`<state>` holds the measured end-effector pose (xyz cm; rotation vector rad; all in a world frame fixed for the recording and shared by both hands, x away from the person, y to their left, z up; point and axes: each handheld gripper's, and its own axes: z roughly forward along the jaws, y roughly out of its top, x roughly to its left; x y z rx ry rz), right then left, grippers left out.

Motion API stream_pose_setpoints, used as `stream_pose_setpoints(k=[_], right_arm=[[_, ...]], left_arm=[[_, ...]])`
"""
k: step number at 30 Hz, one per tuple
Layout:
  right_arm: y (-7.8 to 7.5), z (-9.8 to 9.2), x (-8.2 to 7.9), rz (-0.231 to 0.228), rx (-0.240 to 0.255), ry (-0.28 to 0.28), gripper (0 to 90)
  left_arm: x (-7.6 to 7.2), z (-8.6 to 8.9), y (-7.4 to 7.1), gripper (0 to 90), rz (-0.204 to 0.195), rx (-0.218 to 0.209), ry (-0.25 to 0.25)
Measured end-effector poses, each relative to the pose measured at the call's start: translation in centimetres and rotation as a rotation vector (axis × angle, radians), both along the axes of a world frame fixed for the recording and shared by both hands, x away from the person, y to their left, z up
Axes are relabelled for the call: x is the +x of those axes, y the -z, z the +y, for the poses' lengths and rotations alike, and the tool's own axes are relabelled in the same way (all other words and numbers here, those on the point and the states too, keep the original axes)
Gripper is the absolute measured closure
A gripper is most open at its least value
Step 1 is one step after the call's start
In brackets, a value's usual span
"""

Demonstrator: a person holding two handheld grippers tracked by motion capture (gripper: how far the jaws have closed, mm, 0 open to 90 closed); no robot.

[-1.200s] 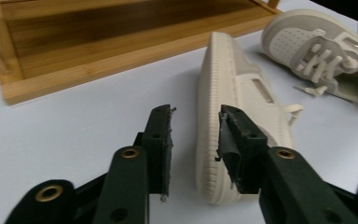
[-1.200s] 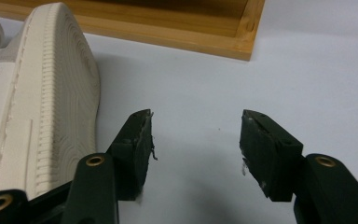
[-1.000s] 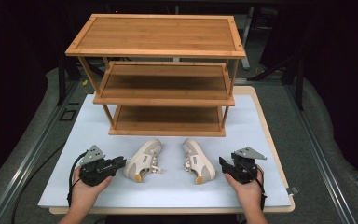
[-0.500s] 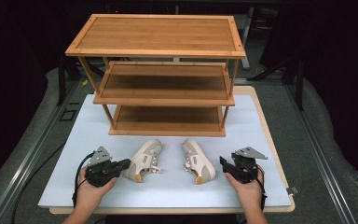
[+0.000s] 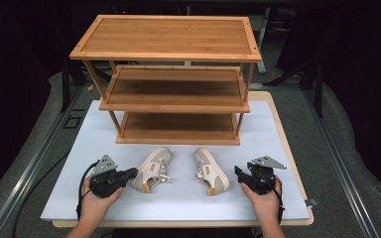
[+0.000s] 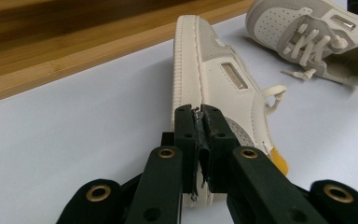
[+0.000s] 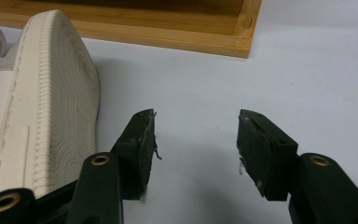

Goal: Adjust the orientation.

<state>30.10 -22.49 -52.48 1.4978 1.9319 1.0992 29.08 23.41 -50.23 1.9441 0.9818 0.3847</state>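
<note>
the left gripper [image 5: 132,174] is lying low on the white table cover [image 5: 188,201], its jaws nearly together after just closing, and they are pinching the heel edge of the left shoe [image 5: 152,168] (the thin rim of the heel is sitting between the pads in the left gripper view). that shoe is lying on its side in front of the wooden rack [image 5: 171,79], with the right shoe [image 5: 210,170] just beside it, also on its side, soles turned outward. the right gripper [image 5: 238,172] is resting near the right shoe's sole, its jaws standing well apart over bare cover, touching nothing.
</note>
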Motion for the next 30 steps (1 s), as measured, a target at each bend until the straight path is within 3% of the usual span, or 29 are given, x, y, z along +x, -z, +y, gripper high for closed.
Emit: stream_pose_setpoints(k=[7, 8, 12, 17, 18, 20, 23, 30], right_arm=[[0.0, -0.1, 0.0, -0.001, 0.010, 0.007, 46.1], [0.0, -0.1, 0.0, -0.001, 0.012, 0.008, 46.0], [0.0, -0.2, 0.0, -0.003, 0.014, 0.012, 45.9], [0.0, -0.2, 0.0, -0.005, 0.016, 0.015, 45.7], [0.0, -0.2, 0.0, -0.001, 0.019, 0.017, 45.7], [0.0, -0.3, 0.1, 0.002, 0.026, 0.016, 45.5], [0.0, -0.4, 0.1, 0.003, 0.034, 0.019, 45.4], [0.0, -0.6, 0.1, 0.002, 0.048, 0.031, 45.4]], left_arm=[[0.4, 0.6, 0.0, 86.7, -0.006, 0.008, -0.037], [0.7, 1.0, 0.2, 87.5, -0.014, 0.018, -0.067], [1.4, 1.6, 0.5, 88.6, -0.002, 0.019, -0.093], [2.3, 2.3, 1.3, 88.8, 0.053, 0.015, -0.129], [2.4, 2.4, 1.6, 89.0, 0.069, 0.030, -0.141], [2.6, 2.6, 1.8, 87.5, 0.089, 0.011, -0.134], [2.6, 2.5, 1.7, 84.5, 0.077, 0.030, -0.143], [2.3, 2.8, 0.5, 71.1, 0.041, -0.028, -0.172]])
